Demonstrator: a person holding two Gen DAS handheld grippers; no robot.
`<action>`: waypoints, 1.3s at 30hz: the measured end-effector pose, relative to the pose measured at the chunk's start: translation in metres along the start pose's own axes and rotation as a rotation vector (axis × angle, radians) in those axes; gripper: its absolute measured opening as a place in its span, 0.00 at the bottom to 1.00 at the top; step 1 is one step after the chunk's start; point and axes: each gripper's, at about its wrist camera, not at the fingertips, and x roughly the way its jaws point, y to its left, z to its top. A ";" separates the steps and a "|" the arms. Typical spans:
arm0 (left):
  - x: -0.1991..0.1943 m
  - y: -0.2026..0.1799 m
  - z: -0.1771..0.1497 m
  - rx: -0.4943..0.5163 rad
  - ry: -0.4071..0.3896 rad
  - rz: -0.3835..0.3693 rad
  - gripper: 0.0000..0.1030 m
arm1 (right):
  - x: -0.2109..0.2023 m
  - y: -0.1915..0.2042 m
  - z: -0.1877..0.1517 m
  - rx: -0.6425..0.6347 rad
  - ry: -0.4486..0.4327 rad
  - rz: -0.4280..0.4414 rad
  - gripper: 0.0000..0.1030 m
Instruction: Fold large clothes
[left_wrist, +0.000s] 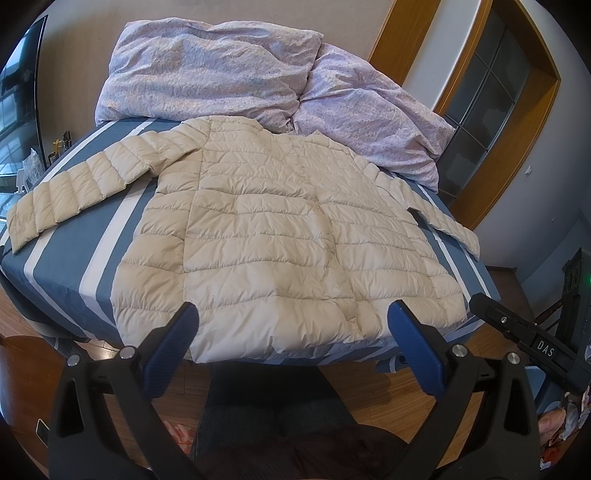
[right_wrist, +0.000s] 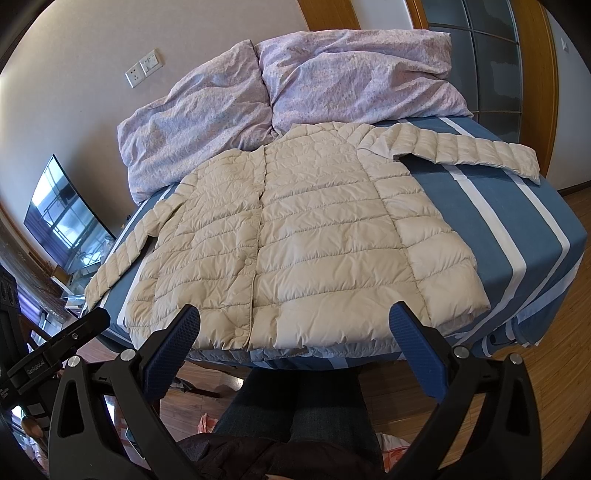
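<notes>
- The cream puffer jacket is spread flat, its hem at the bed's near edge.
- Both tongs, left and right, are held apart, empty, above the hem.

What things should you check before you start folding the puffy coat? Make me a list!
1. Jacket lies flat on the bed, front up: ok.
2. Both sleeves spread out to the sides: ok.
3. Front snapped shut: looks closed, but the top near the collar: cannot tell.
4. Left gripper open and holding nothing: ok.
5. Right gripper open and holding nothing: ok.
6. Room to fold: the collar touches the bunched quilt, and the hem sits right at the near edge of the bed: not ok, tight.
</notes>
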 end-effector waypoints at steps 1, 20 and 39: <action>0.000 0.000 0.000 0.000 0.000 0.000 0.98 | 0.000 0.000 0.000 0.001 0.000 0.000 0.99; 0.000 0.000 0.000 0.002 -0.001 0.001 0.98 | 0.000 -0.001 0.000 0.002 0.001 0.001 0.99; 0.024 0.004 0.018 0.013 0.023 0.030 0.98 | 0.026 -0.012 0.019 0.027 0.023 -0.028 0.99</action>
